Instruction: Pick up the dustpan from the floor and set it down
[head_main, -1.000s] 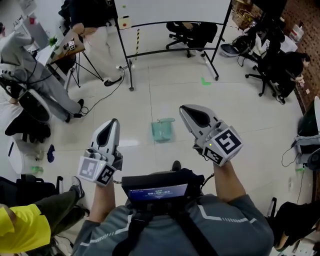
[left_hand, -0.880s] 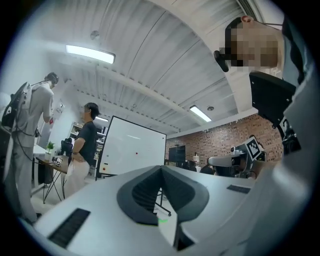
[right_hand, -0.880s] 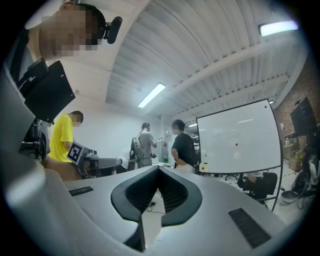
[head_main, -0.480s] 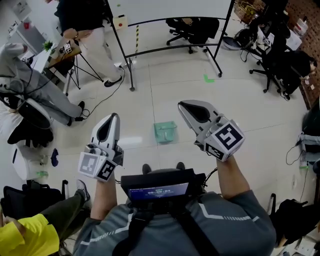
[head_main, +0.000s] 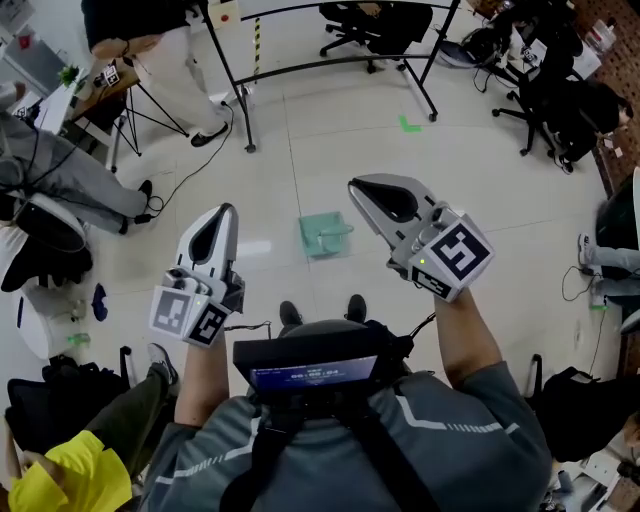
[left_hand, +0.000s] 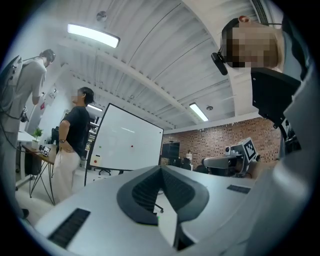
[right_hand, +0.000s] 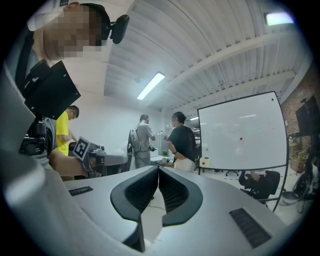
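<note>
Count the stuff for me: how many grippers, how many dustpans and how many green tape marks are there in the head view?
Grippers: 2, the left gripper and the right gripper
Dustpans: 1, the green dustpan
Green tape marks: 1, the green tape mark
Total: 4

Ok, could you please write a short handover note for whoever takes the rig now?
Left gripper: fingers together, empty.
Right gripper: fingers together, empty.
Dustpan: green, lying on the floor ahead, between both grippers in the head view, untouched.
Done: nothing yet.
Left: open the fingers, reach down, lift the dustpan, set it down.
</note>
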